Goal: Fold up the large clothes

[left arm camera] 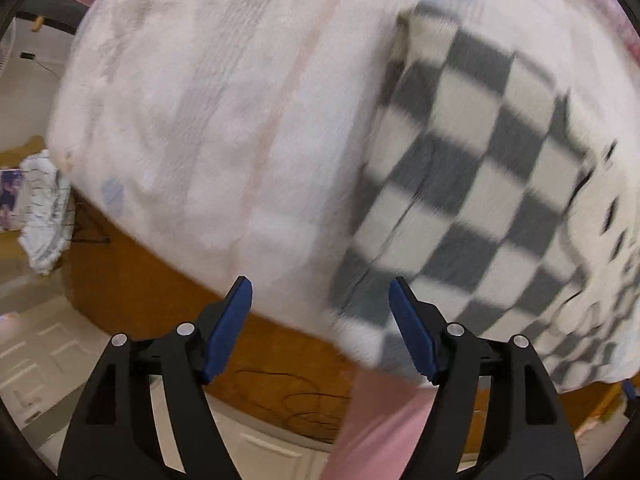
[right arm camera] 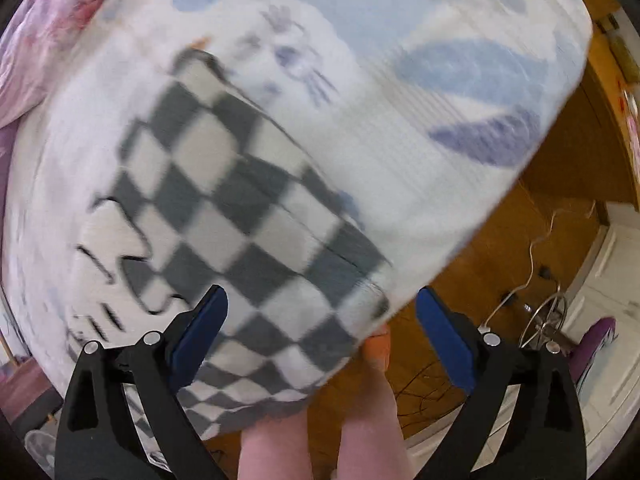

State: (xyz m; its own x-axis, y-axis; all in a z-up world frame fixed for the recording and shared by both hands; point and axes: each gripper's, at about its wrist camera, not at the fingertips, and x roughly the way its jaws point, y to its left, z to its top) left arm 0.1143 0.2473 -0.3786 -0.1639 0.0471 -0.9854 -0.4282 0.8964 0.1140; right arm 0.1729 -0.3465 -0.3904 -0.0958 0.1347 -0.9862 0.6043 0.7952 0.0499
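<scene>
A grey and white checkered garment (left arm camera: 472, 184) lies on a bed covered with a white blanket (left arm camera: 192, 112). It also shows in the right wrist view (right arm camera: 240, 216), on the blanket with a blue rabbit print (right arm camera: 420, 92). My left gripper (left arm camera: 320, 320) is open and empty, above the bed's near edge beside the garment's lower left corner. My right gripper (right arm camera: 320, 328) is open and empty, above the garment's lower edge. Both views are blurred by motion.
The wooden bed frame (left arm camera: 160, 300) runs under the blanket edge. A person's legs in pink (right arm camera: 320, 440) stand at the bed. Pink bedding (right arm camera: 48, 40) lies at the far side. Cables and a fan (right arm camera: 548, 316) sit on the floor at the right.
</scene>
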